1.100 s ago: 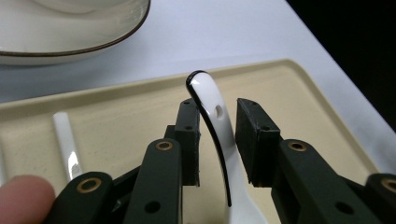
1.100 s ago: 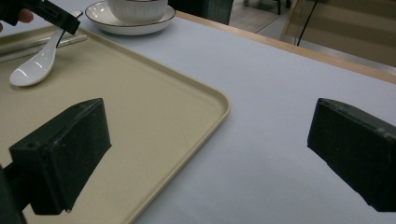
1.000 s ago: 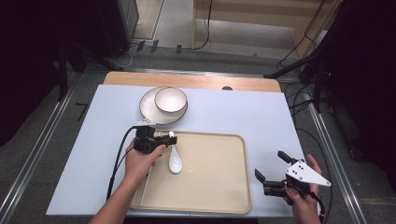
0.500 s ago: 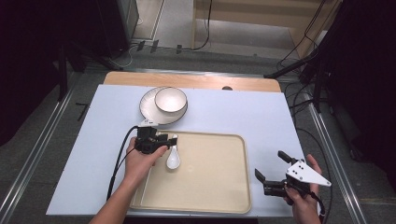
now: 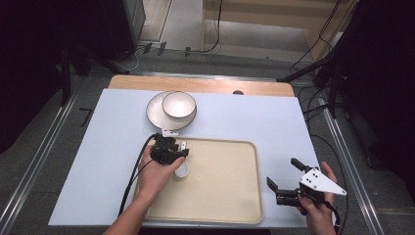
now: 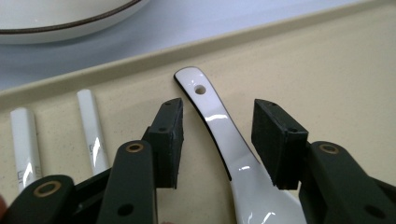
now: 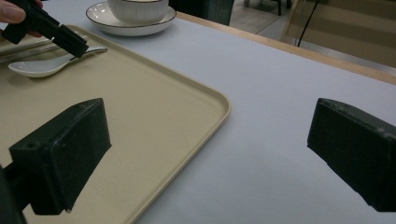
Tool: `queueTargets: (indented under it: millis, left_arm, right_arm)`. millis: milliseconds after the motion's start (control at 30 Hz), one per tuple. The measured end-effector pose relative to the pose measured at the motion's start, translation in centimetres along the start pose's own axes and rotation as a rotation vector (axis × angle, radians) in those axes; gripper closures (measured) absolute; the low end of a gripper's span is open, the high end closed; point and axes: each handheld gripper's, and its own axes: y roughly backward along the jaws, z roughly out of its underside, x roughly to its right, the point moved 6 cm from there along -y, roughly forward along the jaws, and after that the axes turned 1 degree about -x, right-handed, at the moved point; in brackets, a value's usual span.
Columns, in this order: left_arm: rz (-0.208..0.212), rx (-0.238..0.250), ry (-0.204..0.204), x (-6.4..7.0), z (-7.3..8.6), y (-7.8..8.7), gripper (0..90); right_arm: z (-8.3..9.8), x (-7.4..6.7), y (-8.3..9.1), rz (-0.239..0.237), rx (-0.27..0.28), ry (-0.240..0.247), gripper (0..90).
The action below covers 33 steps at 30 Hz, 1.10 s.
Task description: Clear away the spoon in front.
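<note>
Spoon (image 6: 224, 140) lies on the tray (image 6: 336, 70), handle between the parted jaws of your left hand-held gripper (image 6: 217, 140), pads not touching it after just closing a little. Lower right, your right hand-held gripper (image 5: 285, 179) gapes wide over the surface (image 7: 280, 93), holding nothing.

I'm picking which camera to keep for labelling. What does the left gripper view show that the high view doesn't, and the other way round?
The left gripper view alone: the hole in the spoon's handle, the handle lying between the left gripper's open fingers with a gap on each side, and two white sticks lying side by side on the tray.
The high view alone: the bowl on its plate, the right gripper off the tray's right edge, the whole table.
Both: spoon, tray, plate rim.
</note>
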Motion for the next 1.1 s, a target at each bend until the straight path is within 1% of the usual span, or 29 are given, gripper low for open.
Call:
queueTargets:
  millis: [100, 133, 167, 333, 500, 667, 867, 933, 1000, 1033, 1067, 1100]
  left_arm:
    - [-0.012, -0.009, 0.002, -0.1, 0.1, 0.0, 57.8]
    - [-0.012, -0.014, 0.007, -0.2, 0.1, 0.1, 58.7]
    - [-0.023, -0.015, 0.019, -0.4, 0.1, 0.2, 59.1]
    - [-0.022, -0.018, 0.028, -0.8, 0.2, 0.4, 60.7]
    - [-0.024, -0.011, 0.039, -1.2, 0.3, 0.5, 62.5]
    - [-0.014, -0.010, 0.041, -1.5, 0.3, 0.6, 63.8]
    - [-0.010, -0.006, 0.048, -1.8, 0.4, 0.7, 64.1]
    - [-0.017, -0.007, 0.051, -2.0, 0.4, 0.7, 63.8]
    - [-0.008, -0.003, 0.058, -2.1, 0.3, 0.8, 60.9]
    - [-0.002, -0.001, 0.060, -2.1, 0.3, 0.8, 58.1]
    - [0.015, 0.003, 0.070, -2.2, 0.3, 0.9, 55.4]
    - [0.059, 0.016, 0.083, -2.1, 0.2, 0.9, 52.7]
  right_arm:
    - [0.0, 0.1, 0.0, 0.001, 0.002, 0.000, 0.0]
    - [0.0, 0.1, 0.0, 0.001, 0.002, 0.000, 0.0]
    - [0.0, 0.1, 0.0, 0.001, 0.002, 0.001, 0.0]
    - [0.0, 0.1, 0.0, 0.001, 0.001, 0.000, 0.0]
    - [-0.1, 0.0, -0.1, -0.001, 0.001, 0.004, 0.0]
    - [-0.1, 0.0, -0.2, -0.001, 0.000, 0.003, 0.0]
    - [0.0, -0.1, -0.2, -0.003, -0.003, 0.004, 0.0]
    - [0.0, -0.1, -0.2, -0.003, -0.004, 0.003, 0.0]
    - [-0.1, -0.1, -0.2, -0.003, -0.002, 0.002, 0.0]
    - [-0.1, -0.1, -0.3, -0.003, -0.002, 0.002, 0.0]
    - [-0.1, -0.1, -0.3, -0.003, -0.003, 0.002, 0.0]
    - [-0.1, -0.1, -0.3, -0.003, -0.002, 0.005, 0.0]
